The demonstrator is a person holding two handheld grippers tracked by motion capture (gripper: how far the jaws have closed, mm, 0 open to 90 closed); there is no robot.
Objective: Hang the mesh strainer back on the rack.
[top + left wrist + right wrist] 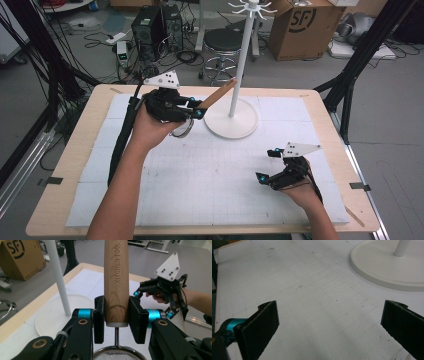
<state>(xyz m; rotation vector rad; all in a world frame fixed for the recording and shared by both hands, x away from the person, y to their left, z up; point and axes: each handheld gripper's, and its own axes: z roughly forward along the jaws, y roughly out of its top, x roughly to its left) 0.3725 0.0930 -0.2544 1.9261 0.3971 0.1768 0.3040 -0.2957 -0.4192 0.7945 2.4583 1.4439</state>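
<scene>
A strainer with a light wooden handle (217, 94) stamped "KITCHEN TOOL" is held above the table's far left part. My left gripper (196, 107) is shut on the handle's lower end (116, 277), which slants up toward the white stand's pole (242, 55). The round metal mesh bowl (182, 129) hangs below the jaws (116, 356). The stand's round base (231, 122) sits just right of that hand. My right gripper (265, 165) rests low over the mat at the near right. Its pads (262, 325) stand wide apart with nothing between them.
The stand has several hook arms at its top (252, 7). A white gridded mat (200, 175) covers most of the wooden table (75, 165). Beyond the far edge stand a stool (222, 42), a cardboard box (305, 27) and black equipment (155, 27).
</scene>
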